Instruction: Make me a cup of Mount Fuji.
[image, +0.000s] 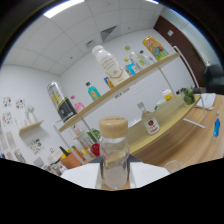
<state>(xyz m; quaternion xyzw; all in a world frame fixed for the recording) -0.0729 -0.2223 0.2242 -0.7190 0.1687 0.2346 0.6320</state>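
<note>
A clear bottle (115, 159) with a tan screw cap (113, 124) stands upright between my gripper's (116, 181) two white fingers (82, 176), filling the middle of the gripper view. Both fingers press against its lower sides, so the gripper is shut on it. The whole room looks tilted behind it while the bottle stays straight along the fingers. The bottle's base and the fingertips are hidden in the dark lower part of the view. A small clear bottle with a red label (148, 123) stands beyond on the wooden counter (165, 135).
A two-level wooden shelf (125, 87) against the white wall carries several bottles, among them a large white one (108, 62). An orange cup (70, 159) and a red item (95, 148) sit left of the held bottle. A blue bottle (217, 125) and a green item (189, 96) stand farther right.
</note>
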